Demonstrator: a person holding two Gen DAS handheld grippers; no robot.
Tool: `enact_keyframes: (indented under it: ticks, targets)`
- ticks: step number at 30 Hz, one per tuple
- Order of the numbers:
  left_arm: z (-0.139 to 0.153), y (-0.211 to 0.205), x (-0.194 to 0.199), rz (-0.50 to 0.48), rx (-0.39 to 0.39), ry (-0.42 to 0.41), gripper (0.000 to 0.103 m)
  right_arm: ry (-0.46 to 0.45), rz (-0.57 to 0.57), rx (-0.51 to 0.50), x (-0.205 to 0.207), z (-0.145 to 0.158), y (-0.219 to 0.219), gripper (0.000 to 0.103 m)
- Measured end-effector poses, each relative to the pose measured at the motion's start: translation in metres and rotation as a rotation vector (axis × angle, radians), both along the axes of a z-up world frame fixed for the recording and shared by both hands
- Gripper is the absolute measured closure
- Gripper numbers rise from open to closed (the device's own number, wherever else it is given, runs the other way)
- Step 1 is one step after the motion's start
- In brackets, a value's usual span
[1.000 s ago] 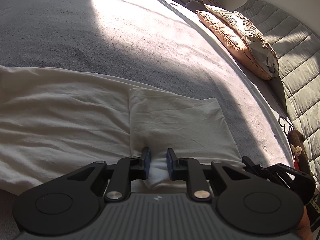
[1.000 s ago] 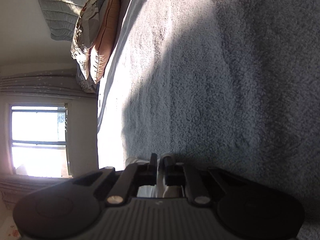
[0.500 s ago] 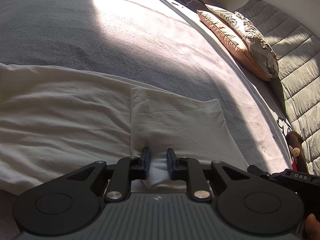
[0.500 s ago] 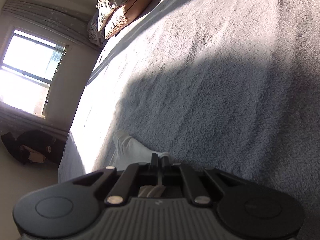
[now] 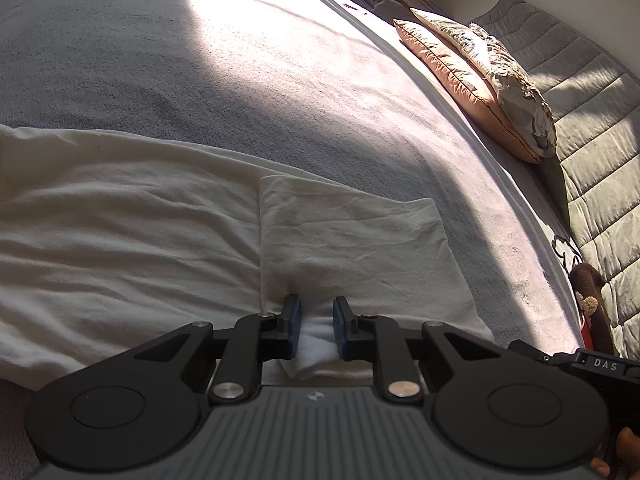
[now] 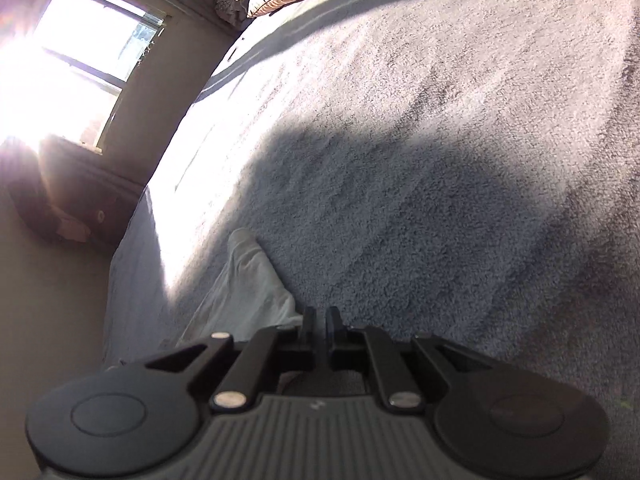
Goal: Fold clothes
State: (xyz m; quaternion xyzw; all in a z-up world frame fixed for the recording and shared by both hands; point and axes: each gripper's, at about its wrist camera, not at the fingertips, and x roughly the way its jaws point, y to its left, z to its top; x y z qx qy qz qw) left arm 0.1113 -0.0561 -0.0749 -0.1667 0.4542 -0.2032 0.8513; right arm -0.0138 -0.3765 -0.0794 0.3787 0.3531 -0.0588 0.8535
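Observation:
A cream white garment (image 5: 132, 240) lies spread across the grey bed blanket (image 5: 200, 80), with one part folded over into a flat rectangle (image 5: 352, 240). My left gripper (image 5: 317, 320) is at the near edge of that rectangle, shut on a bunched fold of the cloth between its blue pads. In the right wrist view a narrow end of the white garment (image 6: 252, 280) runs up to my right gripper (image 6: 320, 320), whose jaws are almost together on its edge. The right gripper's body (image 5: 592, 364) shows at the lower right of the left wrist view.
Two pillows (image 5: 480, 76) lean against a quilted headboard (image 5: 592, 128) at the far right. A brown plush toy (image 5: 590, 292) sits by the bed edge. A bright window (image 6: 84, 40) and the floor lie beyond the bed's left side in the right wrist view.
My right gripper has rolled from sideways to level and drawn back to the right, away from the folded part. The left gripper has held still on its fold.

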Motion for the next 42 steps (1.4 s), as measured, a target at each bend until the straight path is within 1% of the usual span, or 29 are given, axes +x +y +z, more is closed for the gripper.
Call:
enact_keyframes:
  ticks: [1, 2, 3, 5, 8, 9, 11, 13, 14, 16, 17, 18, 21, 23, 25, 26, 27, 29, 30, 32, 33, 35, 36, 37, 39, 41, 42]
  targets:
    - [0.0, 0.001, 0.0, 0.001, -0.004, 0.002, 0.084, -0.012, 0.054, -0.121, 0.001, 0.005, 0.008, 0.085]
    - [0.0, 0.001, 0.0, 0.002, -0.006, 0.004, 0.084, -0.022, 0.11, -0.241, 0.002, 0.009, 0.016, 0.078]
    - [0.0, 0.001, 0.001, 0.003, -0.008, 0.005, 0.084, -0.035, 0.172, -0.345, -0.001, 0.01, 0.025, 0.069]
    - [0.0, 0.001, 0.001, 0.002, -0.008, 0.006, 0.084, -0.062, 0.299, -0.542, -0.011, 0.01, 0.043, 0.068]
    - [0.0, 0.002, 0.001, 0.002, -0.012, 0.009, 0.084, -0.08, 0.424, -0.676, -0.01, 0.006, 0.059, 0.069]
    - [0.0, 0.003, 0.001, 0.002, -0.013, 0.01, 0.084, -0.081, 0.447, -0.714, -0.004, 0.005, 0.062, 0.069]
    - [0.001, 0.003, 0.001, -0.001, -0.013, 0.011, 0.084, -0.089, 0.489, -0.759, -0.001, 0.003, 0.069, 0.069]
    - [0.001, 0.003, 0.001, -0.003, -0.012, 0.012, 0.084, -0.098, 0.544, -0.804, 0.001, 0.001, 0.074, 0.073]
    - [0.001, 0.003, 0.001, -0.003, -0.013, 0.013, 0.084, -0.101, 0.569, -0.831, 0.005, 0.0, 0.077, 0.076]
    - [0.001, 0.003, 0.001, -0.005, -0.013, 0.014, 0.084, -0.096, 0.623, -0.891, 0.011, -0.004, 0.08, 0.095]
    - [0.001, 0.004, 0.001, -0.007, -0.014, 0.014, 0.084, -0.096, 0.635, -0.904, 0.011, -0.003, 0.08, 0.101]
    - [0.001, 0.004, 0.001, -0.007, -0.015, 0.015, 0.084, -0.1, 0.641, -0.91, 0.009, -0.001, 0.079, 0.102]
    - [0.001, 0.005, 0.002, -0.011, -0.018, 0.017, 0.084, -0.093, 0.669, -0.829, 0.004, 0.009, 0.069, 0.102]
    - [0.002, 0.005, 0.001, -0.014, -0.017, 0.021, 0.084, -0.092, 0.692, -0.798, 0.006, 0.014, 0.063, 0.103]
    - [0.004, 0.006, 0.0, -0.028, -0.015, 0.031, 0.084, -0.092, 0.714, -0.802, 0.009, 0.018, 0.058, 0.103]
    - [0.006, 0.007, 0.0, -0.041, -0.015, 0.037, 0.082, -0.094, 0.724, -0.806, 0.01, 0.02, 0.056, 0.103]
    - [0.007, 0.008, -0.001, -0.053, -0.015, 0.042, 0.079, -0.096, 0.75, -0.778, 0.014, 0.021, 0.051, 0.103]
    - [0.009, 0.009, -0.002, -0.071, -0.013, 0.05, 0.079, -0.093, 0.813, -0.703, 0.018, 0.02, 0.044, 0.103]
    - [0.009, 0.01, -0.002, -0.077, -0.013, 0.052, 0.079, -0.086, 0.839, -0.688, 0.019, 0.018, 0.043, 0.103]
    - [0.011, 0.011, -0.002, -0.078, -0.017, 0.055, 0.079, -0.063, 0.878, -0.732, 0.017, 0.01, 0.047, 0.103]
    - [0.013, 0.012, -0.002, -0.076, -0.021, 0.052, 0.076, -0.054, 0.896, -0.758, 0.015, 0.005, 0.049, 0.103]
    - [0.018, 0.014, -0.003, -0.075, -0.031, 0.039, 0.069, -0.058, 0.898, -0.767, 0.013, 0.006, 0.05, 0.103]
    - [0.021, 0.014, -0.004, -0.08, -0.037, 0.027, 0.068, -0.061, 0.896, -0.769, 0.012, 0.007, 0.05, 0.102]
    - [0.022, 0.013, -0.005, -0.083, -0.041, 0.019, 0.068, -0.072, 0.884, -0.786, 0.011, 0.009, 0.05, 0.101]
    - [0.021, 0.009, -0.006, -0.086, -0.048, 0.01, 0.066, -0.125, 0.859, -0.793, 0.008, 0.017, 0.048, 0.099]
    - [0.02, 0.005, -0.006, -0.088, -0.054, 0.001, 0.066, -0.193, 0.847, -0.779, 0.006, 0.025, 0.048, 0.091]
    - [0.019, 0.003, -0.006, -0.089, -0.057, -0.004, 0.066, -0.215, 0.834, -0.771, 0.008, 0.027, 0.048, 0.08]
